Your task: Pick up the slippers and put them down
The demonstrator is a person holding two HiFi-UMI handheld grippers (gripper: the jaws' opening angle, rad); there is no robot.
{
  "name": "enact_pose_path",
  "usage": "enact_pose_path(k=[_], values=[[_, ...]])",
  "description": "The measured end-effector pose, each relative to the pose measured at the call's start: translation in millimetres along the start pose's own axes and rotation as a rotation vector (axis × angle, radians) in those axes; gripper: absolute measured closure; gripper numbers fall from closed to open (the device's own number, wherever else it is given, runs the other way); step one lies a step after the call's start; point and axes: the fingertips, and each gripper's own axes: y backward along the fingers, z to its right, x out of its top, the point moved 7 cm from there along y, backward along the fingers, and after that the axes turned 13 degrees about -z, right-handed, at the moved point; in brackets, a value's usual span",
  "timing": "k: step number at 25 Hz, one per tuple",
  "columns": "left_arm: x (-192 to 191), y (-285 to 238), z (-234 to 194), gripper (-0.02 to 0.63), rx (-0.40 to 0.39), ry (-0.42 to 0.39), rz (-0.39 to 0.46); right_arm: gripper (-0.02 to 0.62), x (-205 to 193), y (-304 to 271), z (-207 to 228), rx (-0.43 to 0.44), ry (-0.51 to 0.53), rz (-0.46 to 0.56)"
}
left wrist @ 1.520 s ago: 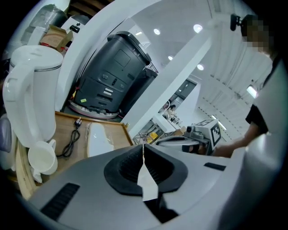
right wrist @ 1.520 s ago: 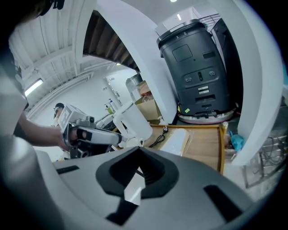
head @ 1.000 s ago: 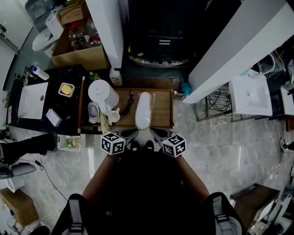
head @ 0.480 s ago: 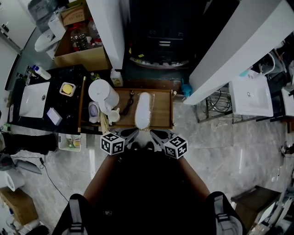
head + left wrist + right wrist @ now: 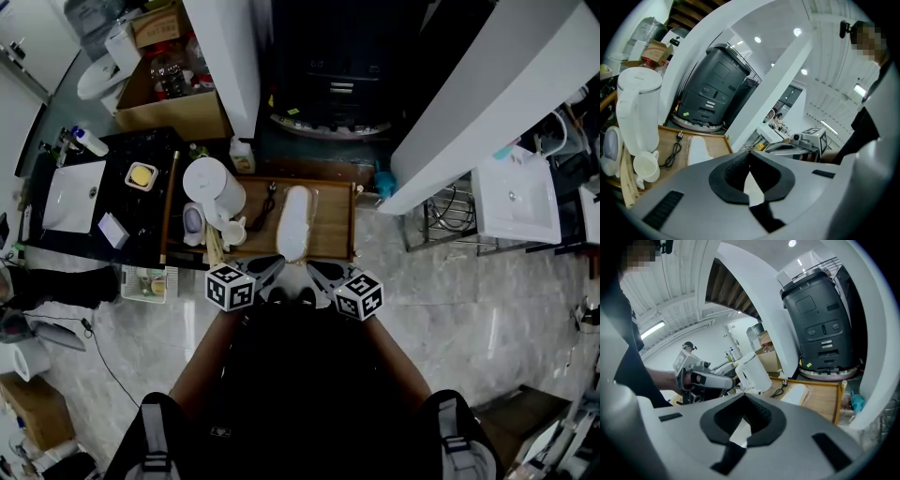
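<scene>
White flat slipper [image 5: 293, 223] lies lengthwise mid wooden tray [image 5: 339, 231]. Black power cord [image 5: 262, 210] just beside it on left, tall white plastic kettle [image 5: 214, 187] further left at tray corner. I see my left gripper [image 5: 275, 264] and right gripper [image 5: 313, 269] both clenched, nothing between jaws, hovering at tray's near edge, tips close together, clear of slipper.

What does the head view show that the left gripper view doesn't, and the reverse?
Head view only: the white sink in the black counter. Left gripper view only: the left gripper up close, jaws closed together, empty, and ceiling lights. Both: the white kettle, the white slipper on the wooden tray, the black power cord.
</scene>
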Motion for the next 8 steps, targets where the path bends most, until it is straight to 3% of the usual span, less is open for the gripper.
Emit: enact_pose_path(k=[8], values=[[1.6, -3.6, 1.6, 0.594, 0.01, 0.007, 0.001, 0.588, 1.4, 4.7, 5.0, 0.002, 0.013, -0.011]])
